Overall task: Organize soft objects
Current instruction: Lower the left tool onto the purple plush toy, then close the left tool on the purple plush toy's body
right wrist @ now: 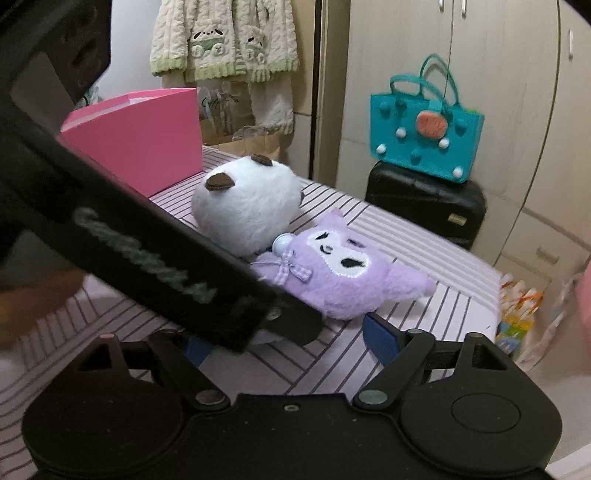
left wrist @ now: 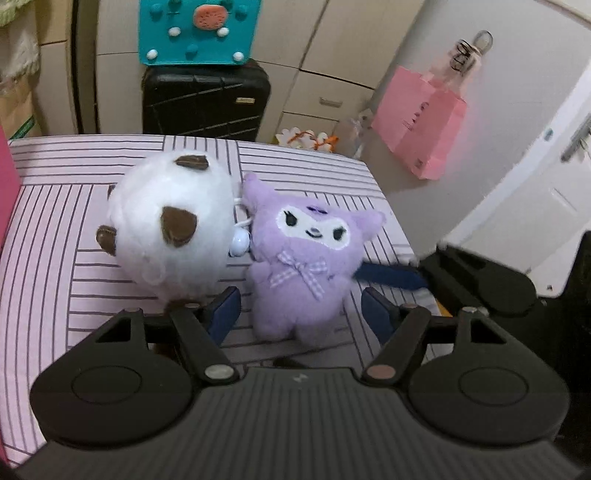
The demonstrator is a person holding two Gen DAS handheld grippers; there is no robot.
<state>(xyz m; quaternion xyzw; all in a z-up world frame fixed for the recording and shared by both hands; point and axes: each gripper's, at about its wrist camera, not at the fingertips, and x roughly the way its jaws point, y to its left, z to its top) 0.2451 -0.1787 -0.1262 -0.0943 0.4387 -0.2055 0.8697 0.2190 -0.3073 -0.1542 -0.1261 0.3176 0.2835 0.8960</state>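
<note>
**Two soft toys side by side on the striped bed**

The left tool is close to the bed. Its blue fingers stand apart, one on each side of the purple toy's legs, and they do not squeeze it. The right tool is also apart, with nothing between its fingers. The black body of the left tool crosses in front of it and hides its left finger.

The purple toy is fluffy, with a white face and a checked bow. It lies on its back near the right edge of the bed. Touching it on the left is the white toy, round and furry with brown patches. A small pale ball sits between them.

The bed has a pink cover with dark stripes. A pink box made of card stands at the far left corner; what is inside cannot be seen.

Past the bed is a hard black suitcase with a teal felt bag on top. A pink paper bag hangs on the wall. Fuzzy cream clothes hang behind the box.
</note>
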